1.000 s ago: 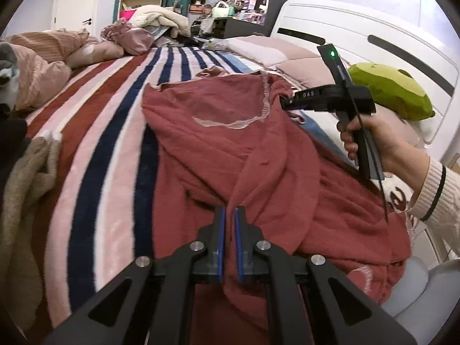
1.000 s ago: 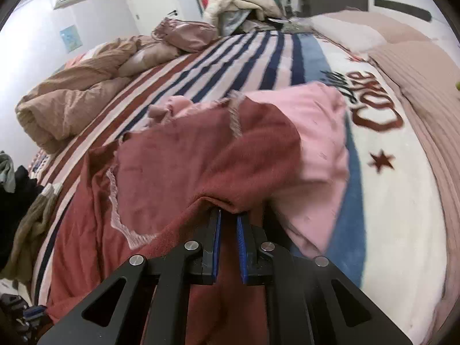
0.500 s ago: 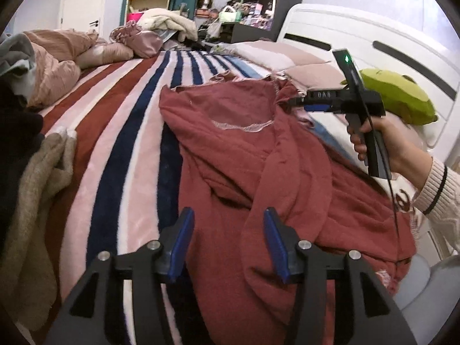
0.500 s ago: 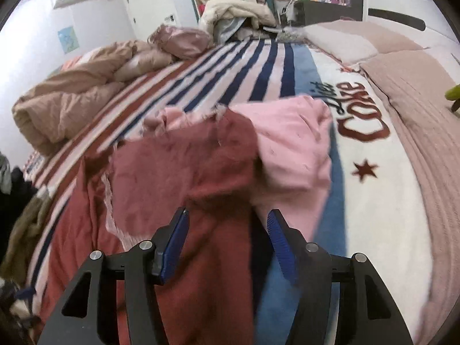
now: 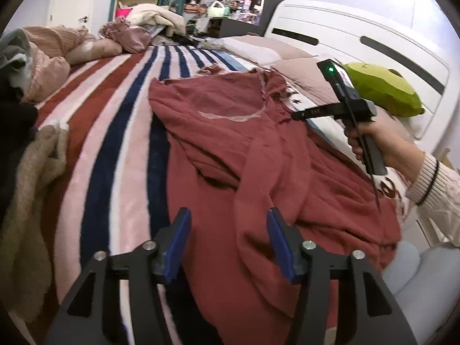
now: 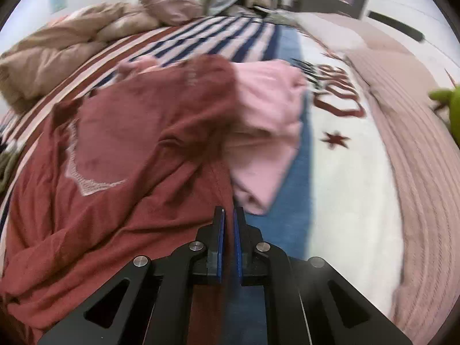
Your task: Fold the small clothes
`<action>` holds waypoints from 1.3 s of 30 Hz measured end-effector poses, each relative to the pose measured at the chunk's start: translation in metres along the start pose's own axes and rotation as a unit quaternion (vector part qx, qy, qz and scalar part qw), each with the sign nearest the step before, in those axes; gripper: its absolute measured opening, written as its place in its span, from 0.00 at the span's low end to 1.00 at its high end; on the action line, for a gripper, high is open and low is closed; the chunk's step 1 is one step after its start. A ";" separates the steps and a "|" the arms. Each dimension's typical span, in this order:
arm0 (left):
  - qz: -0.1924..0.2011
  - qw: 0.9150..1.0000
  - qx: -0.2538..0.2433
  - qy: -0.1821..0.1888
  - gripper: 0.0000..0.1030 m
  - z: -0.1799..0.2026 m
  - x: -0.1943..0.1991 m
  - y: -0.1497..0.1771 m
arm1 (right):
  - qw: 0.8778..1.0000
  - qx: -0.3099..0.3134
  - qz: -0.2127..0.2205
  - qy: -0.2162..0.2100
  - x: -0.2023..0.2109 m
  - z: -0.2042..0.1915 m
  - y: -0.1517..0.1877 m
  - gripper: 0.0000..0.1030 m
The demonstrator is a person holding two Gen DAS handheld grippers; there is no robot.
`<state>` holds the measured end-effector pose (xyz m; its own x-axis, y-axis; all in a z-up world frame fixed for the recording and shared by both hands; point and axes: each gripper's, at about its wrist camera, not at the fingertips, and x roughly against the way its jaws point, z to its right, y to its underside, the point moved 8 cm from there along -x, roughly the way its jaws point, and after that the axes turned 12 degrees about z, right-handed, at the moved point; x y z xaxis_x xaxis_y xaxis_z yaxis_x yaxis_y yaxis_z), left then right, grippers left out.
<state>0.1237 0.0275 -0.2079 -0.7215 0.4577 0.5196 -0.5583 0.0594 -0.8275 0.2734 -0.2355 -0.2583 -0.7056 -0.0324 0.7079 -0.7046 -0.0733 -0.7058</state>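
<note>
Left wrist view: the left gripper (image 5: pixel 228 241) is hovering low over the red garment (image 5: pixel 258 155), its blue fingers (image 5: pixel 179 241) now spread wide with nothing between them, whereas a second ago they were pinched together on a ridge of that cloth; the release is leaving a long fold running from the fingers up toward the lace neckline (image 5: pixel 230 116), so one lengthwise fold appears laid and the left side is free for a new grasp. The garment is lying on the striped blanket (image 5: pixel 115 149), spread flat toward the headboard (image 5: pixel 359 37), with a green plush toy (image 5: pixel 382 89) beyond it. The right hand (image 5: pixel 373 141) is reaching in from the headboard side, holding its tool roughly level with the tip aimed at the garment's near shoulder. Right wrist view: the right gripper (image 6: pixel 227 224), spread half a second ago, is now showing fingers (image 6: pixel 220 230) drawn narrow and nearly touching, sitting on the garment's edge beside a pink garment (image 6: pixel 267 132); a thin strip of red cloth appears to be caught between them, though motion blur is leaving this uncertain. If so, the right side is probably taking the next fold.
</note>
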 end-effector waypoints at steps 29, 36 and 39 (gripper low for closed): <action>-0.040 0.996 -0.044 -0.061 0.26 -0.022 0.057 0.031 | 0.968 0.037 0.003 -0.249 0.191 -0.162 0.082 0.22; -0.045 0.995 -0.084 0.010 0.57 0.025 0.061 0.051 | 0.972 0.037 0.029 -0.230 0.209 -0.166 0.099 0.29; -0.060 0.994 -0.091 0.003 0.35 0.028 0.051 0.061 | 0.975 0.033 0.035 -0.217 0.209 -0.157 0.101 0.30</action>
<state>0.0417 0.0297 -0.2262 -0.6507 0.4436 0.6163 -0.5569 0.2729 -0.7844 0.0434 -0.0936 -0.1861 -0.6438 -0.4574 0.6134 -0.6390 -0.1196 -0.7598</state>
